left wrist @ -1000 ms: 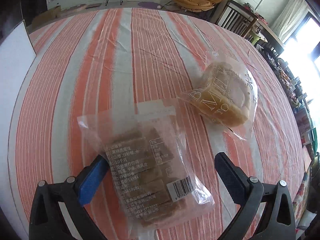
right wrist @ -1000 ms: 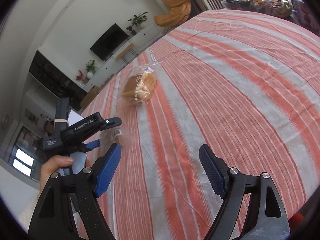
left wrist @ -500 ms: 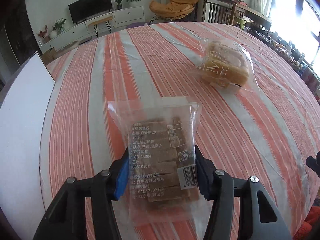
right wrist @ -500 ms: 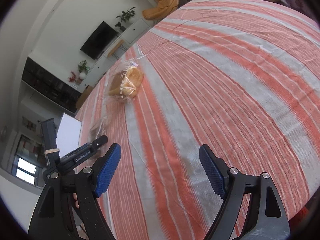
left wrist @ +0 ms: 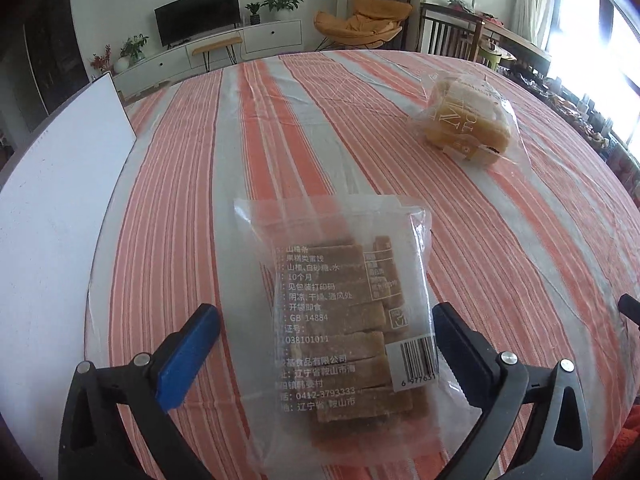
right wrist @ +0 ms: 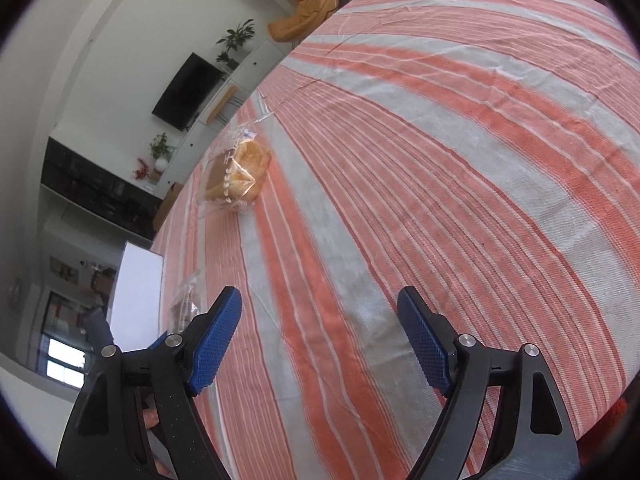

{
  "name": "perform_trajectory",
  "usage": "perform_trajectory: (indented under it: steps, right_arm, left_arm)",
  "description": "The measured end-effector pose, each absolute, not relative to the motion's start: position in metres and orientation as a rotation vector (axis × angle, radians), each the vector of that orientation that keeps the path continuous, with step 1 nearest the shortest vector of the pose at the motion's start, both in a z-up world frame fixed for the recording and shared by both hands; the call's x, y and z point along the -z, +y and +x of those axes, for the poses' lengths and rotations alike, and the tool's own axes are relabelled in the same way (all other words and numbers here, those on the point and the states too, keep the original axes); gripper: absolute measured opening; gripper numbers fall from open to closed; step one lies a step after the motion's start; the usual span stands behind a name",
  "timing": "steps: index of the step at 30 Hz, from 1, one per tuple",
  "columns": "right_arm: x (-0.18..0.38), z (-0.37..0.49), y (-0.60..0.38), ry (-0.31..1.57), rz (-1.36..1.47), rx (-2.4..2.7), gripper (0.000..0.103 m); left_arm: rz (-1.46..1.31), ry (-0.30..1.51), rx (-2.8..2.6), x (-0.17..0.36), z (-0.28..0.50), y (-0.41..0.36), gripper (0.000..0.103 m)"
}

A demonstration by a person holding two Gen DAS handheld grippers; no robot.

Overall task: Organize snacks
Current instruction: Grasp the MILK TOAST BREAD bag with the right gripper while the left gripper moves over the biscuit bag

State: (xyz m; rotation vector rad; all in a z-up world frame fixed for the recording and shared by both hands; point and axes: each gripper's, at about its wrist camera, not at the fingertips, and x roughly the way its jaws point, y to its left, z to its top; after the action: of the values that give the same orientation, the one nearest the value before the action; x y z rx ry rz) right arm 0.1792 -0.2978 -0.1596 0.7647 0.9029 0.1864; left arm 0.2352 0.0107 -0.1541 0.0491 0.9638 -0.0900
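A clear packet of brown snack bars (left wrist: 340, 320) lies on the striped tablecloth between the fingers of my left gripper (left wrist: 326, 326), which is open and not touching it. A bagged bread loaf (left wrist: 466, 128) lies farther off to the right. In the right wrist view the loaf (right wrist: 238, 174) sits far left, and the snack packet (right wrist: 185, 306) shows at the left edge behind my finger. My right gripper (right wrist: 320, 328) is open and empty above the cloth.
A white board (left wrist: 52, 208) lies along the table's left side, also seen in the right wrist view (right wrist: 138, 292). The round table (left wrist: 400, 92) wears an orange and grey striped cloth. Chairs and a cluttered table (left wrist: 480, 36) stand beyond the far right edge.
My left gripper closed on the snack packet, carried it left toward the white board, then opened and let it go. The right gripper has tilted and stayed open.
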Motion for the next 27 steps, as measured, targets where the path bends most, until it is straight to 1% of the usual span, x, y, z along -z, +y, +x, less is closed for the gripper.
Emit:
perform_trajectory:
  steps: [6,7,8,11,15,19,23,25,27]
  right_arm:
    - [0.164,0.175,-0.306,0.876,0.841,-0.213,0.084]
    - [0.165,0.175,-0.307,0.871,0.854,-0.221,0.087]
    - [0.165,0.175,-0.309,0.861,0.874,-0.233,0.087]
    - [0.163,0.178,-0.305,0.883,0.845,-0.232,0.088]
    - [0.145,0.209,-0.273,1.002,0.591,-0.155,0.089]
    - [0.117,0.251,-0.237,0.935,0.537,-0.117,0.089]
    - [0.095,0.308,-0.187,0.933,0.442,-0.076,0.089]
    - [0.091,0.34,-0.159,0.968,0.323,-0.025,0.088]
    - [0.099,0.369,-0.136,1.034,0.204,0.059,0.088]
  left_arm:
    - [0.049,0.962,0.089,0.154,0.233,0.011,0.103]
    - [0.049,0.962,0.089,0.155,0.233,0.011,0.103]
    - [0.049,0.962,0.089,0.155,0.233,0.011,0.103]
    - [0.049,0.962,0.089,0.155,0.233,0.011,0.103]
    - [0.049,0.962,0.09,0.155,0.233,0.011,0.103]
    - [0.049,0.961,0.09,0.155,0.233,0.009,0.103]
    - [0.049,0.961,0.09,0.155,0.233,0.009,0.103]
    - [0.049,0.961,0.09,0.155,0.233,0.009,0.103]
    - [0.049,0.961,0.09,0.155,0.233,0.009,0.103]
